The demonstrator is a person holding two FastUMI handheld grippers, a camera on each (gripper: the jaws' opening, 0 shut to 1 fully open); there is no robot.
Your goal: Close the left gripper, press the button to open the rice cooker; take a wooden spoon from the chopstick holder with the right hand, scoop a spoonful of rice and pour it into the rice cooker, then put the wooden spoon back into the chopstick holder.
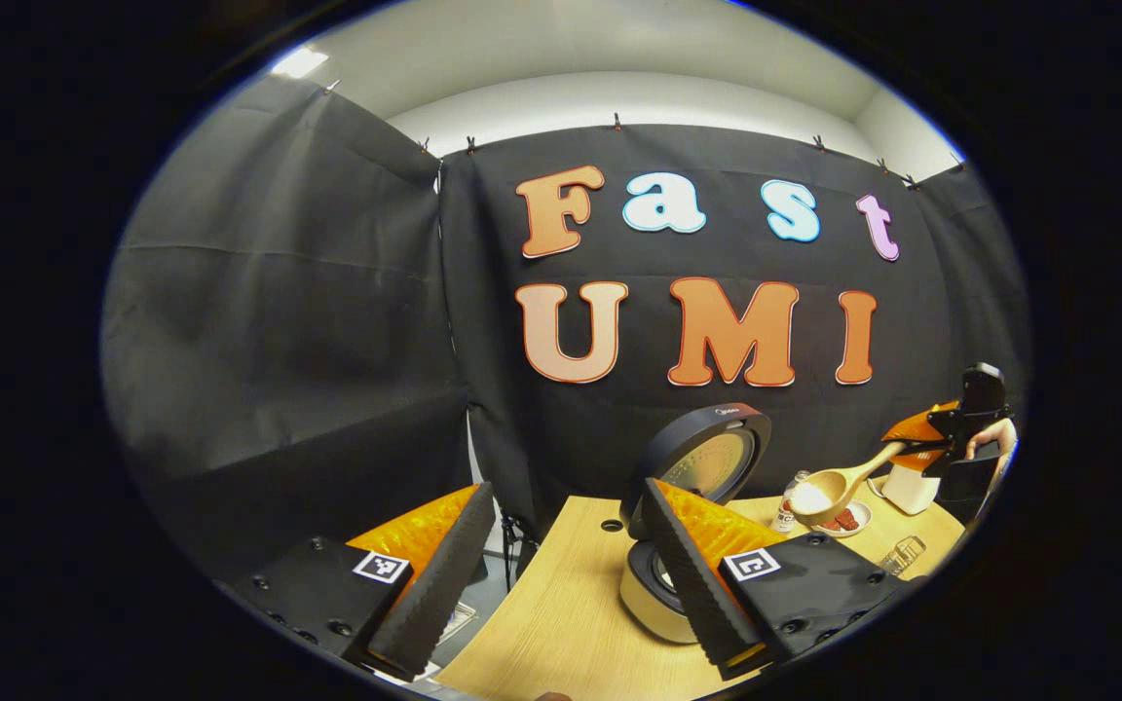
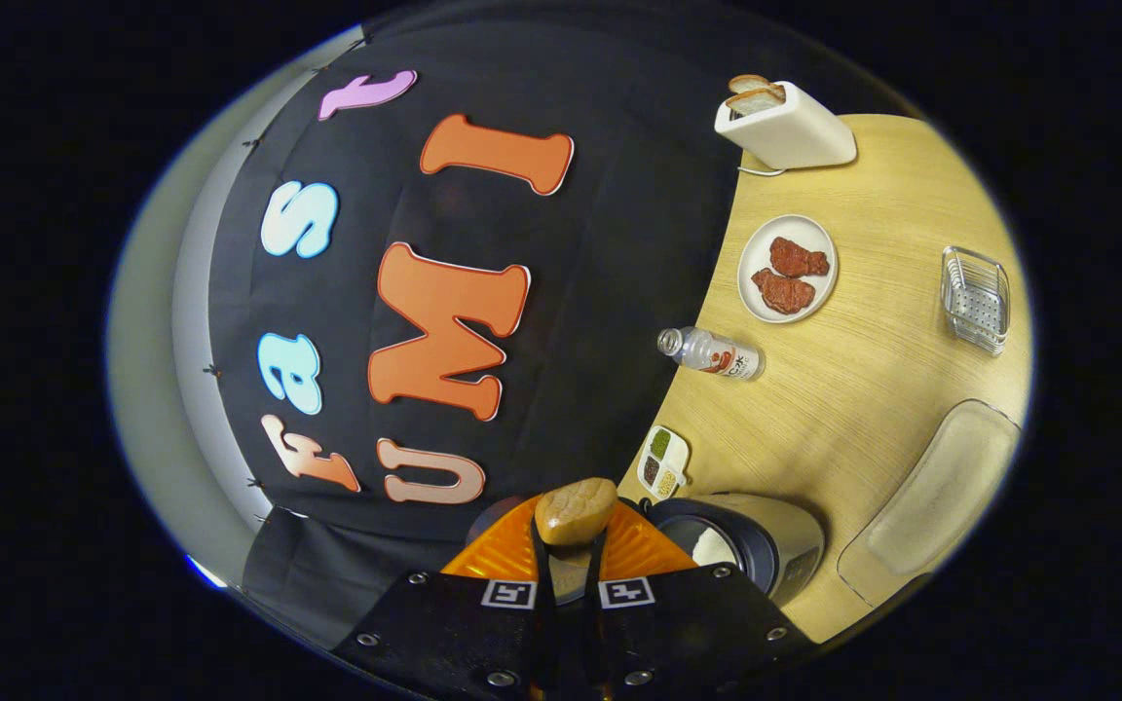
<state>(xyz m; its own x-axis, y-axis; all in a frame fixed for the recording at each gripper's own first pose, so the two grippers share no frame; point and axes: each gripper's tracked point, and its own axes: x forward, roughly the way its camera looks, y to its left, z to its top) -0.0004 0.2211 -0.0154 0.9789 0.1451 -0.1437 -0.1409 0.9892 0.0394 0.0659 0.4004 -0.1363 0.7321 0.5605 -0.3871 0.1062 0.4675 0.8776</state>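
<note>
1. The right tool (image 2: pixel 569 565) is clenching the wooden spoon (image 2: pixel 576 510) by its handle, both fingers pressing on it, and the whole view is rolling sideways with the hand.
2. In the left gripper view that same spoon (image 1: pixel 829 490) is hanging in the air with a mound of white rice in its bowl, held out by the far tool (image 1: pixel 921 446) and a person's hand (image 1: pixel 994 438).
3. The left tool (image 1: pixel 561 565) is sitting released, fingers well apart, gripping nothing, low over the table (image 1: pixel 561 604).
4. The rice cooker (image 1: pixel 692 506) is standing open just beyond the left tool's right finger, lid up, pot mouth showing; in the right gripper view it (image 2: pixel 746 545) is lying just beside the spoon's tip.
5. Judging the step: the scoop is loaded and the pour into the cooker is next.
6. Risk: the spoon is not yet over the pot, so a tilt now would be spilling rice onto the table or the plate (image 2: pixel 787 268) and bottle (image 2: pixel 712 352) nearby.
7. Risk: gripped only at the handle's end, the spoon could be twisting between the fingers mid-pour.
8. Risk: clipping the raised lid on approach could be shaking grains off.
</note>
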